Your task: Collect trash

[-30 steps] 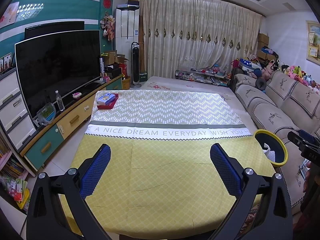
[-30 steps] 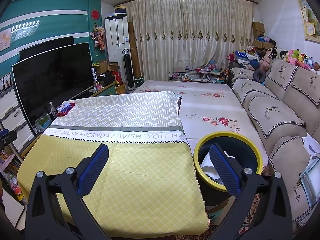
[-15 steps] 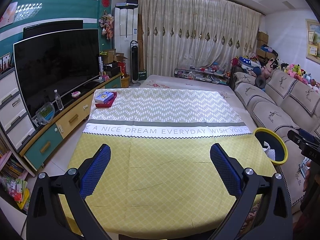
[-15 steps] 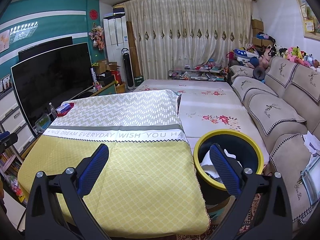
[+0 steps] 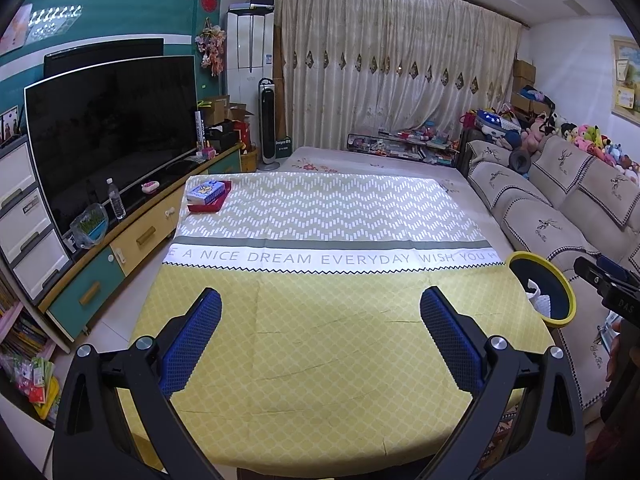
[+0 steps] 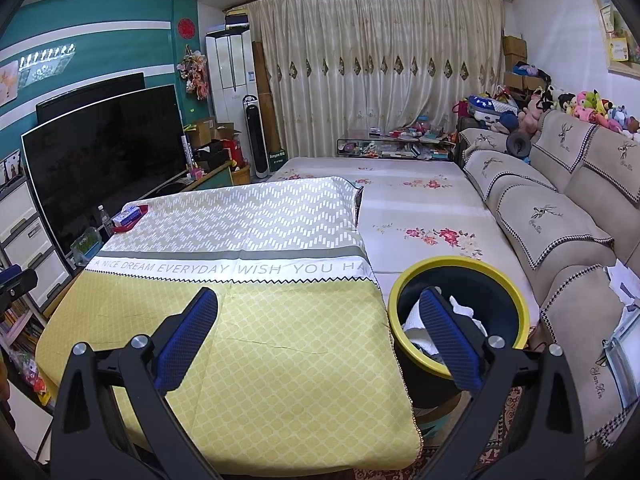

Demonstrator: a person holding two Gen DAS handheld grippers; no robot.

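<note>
Trash: crumpled white paper (image 6: 460, 312) lies inside the bin; also visible as a white scrap (image 5: 538, 298) from the left wrist view.
Bin: dark round bin with a yellow rim (image 6: 516, 296), on the floor just beside the table's right edge, between table and sofa. In the left wrist view it sits at the far right (image 5: 568, 300).
Right claw: right gripper (image 6: 318, 318) spread wide, nothing between the blue pads (image 6: 188, 336). Its right finger overlaps the bin opening in view; its left finger hangs over the yellow cloth. No contact seen with either.
Left claw: left gripper (image 5: 320, 326) spread wide, empty, above the near yellow part of the cloth.
Table: covered by a cloth (image 5: 320, 344), yellow lattice near, white band with lettering across the middle, grey-white zigzag far. Its near and middle parts are bare.
Far corner: a blue-and-white box (image 5: 206, 191) on a red tray (image 5: 208, 206) at the far-left corner of the cloth.
Left side: TV (image 5: 112, 128) on a low cabinet (image 5: 132, 248); a bottle (image 5: 116, 198) stands on the cabinet in front of the TV.
Right side: sofa (image 6: 560, 232) with beige covers, plush toys (image 6: 592, 108) along its back.
Back: cream curtains (image 6: 380, 80) across the far wall.
</note>
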